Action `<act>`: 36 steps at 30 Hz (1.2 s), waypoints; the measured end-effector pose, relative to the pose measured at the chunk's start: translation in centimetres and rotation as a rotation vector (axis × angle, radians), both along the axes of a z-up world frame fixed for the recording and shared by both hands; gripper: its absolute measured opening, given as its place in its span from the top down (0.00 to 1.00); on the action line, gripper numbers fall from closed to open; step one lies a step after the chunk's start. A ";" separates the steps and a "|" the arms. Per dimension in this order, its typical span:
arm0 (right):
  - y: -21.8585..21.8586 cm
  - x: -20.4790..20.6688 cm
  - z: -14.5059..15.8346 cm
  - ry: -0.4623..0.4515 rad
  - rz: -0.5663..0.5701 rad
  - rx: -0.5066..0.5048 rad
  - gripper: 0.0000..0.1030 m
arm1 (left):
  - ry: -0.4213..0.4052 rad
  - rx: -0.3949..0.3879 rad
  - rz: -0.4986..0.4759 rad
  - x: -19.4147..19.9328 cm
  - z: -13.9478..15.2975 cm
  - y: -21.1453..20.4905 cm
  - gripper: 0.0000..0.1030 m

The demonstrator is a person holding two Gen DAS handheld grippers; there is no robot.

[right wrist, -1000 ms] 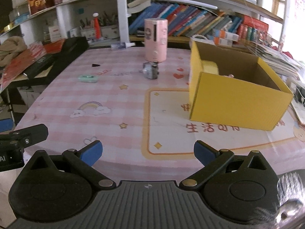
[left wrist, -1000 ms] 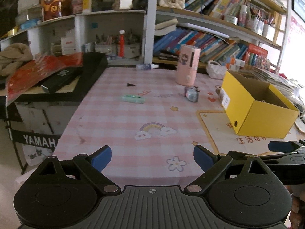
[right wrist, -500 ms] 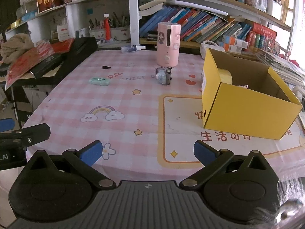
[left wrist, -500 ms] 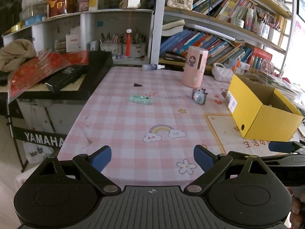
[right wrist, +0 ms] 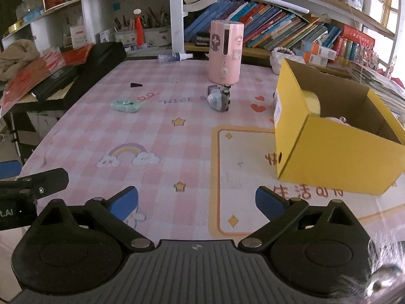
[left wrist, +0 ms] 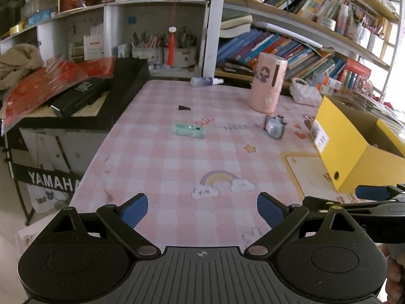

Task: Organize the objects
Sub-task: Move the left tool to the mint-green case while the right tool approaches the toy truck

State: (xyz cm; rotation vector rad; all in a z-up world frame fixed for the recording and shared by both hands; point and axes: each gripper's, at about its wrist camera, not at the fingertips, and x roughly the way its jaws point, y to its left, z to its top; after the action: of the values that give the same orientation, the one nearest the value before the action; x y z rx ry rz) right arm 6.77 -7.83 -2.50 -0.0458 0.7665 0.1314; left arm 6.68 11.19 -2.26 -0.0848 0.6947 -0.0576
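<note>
Nearest to me, both pairs of tongs hang over the near edge of the desk (left wrist: 177, 167), side by side. The left tongs (left wrist: 202, 207) stand released, blue pads wide apart with nothing between them, and the right tongs (right wrist: 197, 200) are spread just the same, empty. Under them the pink checked cloth shows a rainbow print (right wrist: 129, 155). On the right, a little farther in, sits the yellow box (right wrist: 329, 159), open at the top, with a pale yellow roll (right wrist: 312, 102) against its far inner wall and something pinkish beside it, too hidden to name. Toward the middle of the desk, well apart from the box, a mint-green item (left wrist: 188, 129) lies flat on the left, and a small grey toy camera (right wrist: 219, 98) rests to its right, just in front of the tall pink cylinder (right wrist: 226, 54), which stands upright. A small black wedge (left wrist: 184, 108) lies beyond the green item. At the far edge a spray bottle (right wrist: 174, 57) lies on its side. Left of the desk is a black keyboard (left wrist: 121, 93) stacked with red papers, and behind everything rise shelves crowded with books (right wrist: 265, 30).
</note>
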 end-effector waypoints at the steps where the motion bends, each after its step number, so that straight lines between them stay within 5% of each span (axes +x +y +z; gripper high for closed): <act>1: 0.1 0.5 0.0 -0.003 0.003 0.000 0.06 | -0.002 -0.002 0.003 0.6 0.0 0.0 0.08; 7: 0.1 4.7 0.2 -0.040 0.008 -0.020 0.19 | 0.007 -0.008 0.016 4.7 -0.2 -0.2 0.08; 24: -0.4 19.4 -0.2 -0.064 -0.043 0.009 0.20 | 0.018 0.045 0.020 17.0 -1.7 -1.5 0.08; 36: -0.8 25.0 -2.7 -0.001 -0.076 0.017 0.20 | 0.062 0.096 -0.041 20.9 -4.4 -2.7 0.10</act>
State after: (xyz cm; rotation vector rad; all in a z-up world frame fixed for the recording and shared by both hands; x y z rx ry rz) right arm 31.78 -8.68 -5.24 -0.0006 0.7645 0.0658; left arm 27.62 8.52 -6.66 0.0196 0.7605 -0.0607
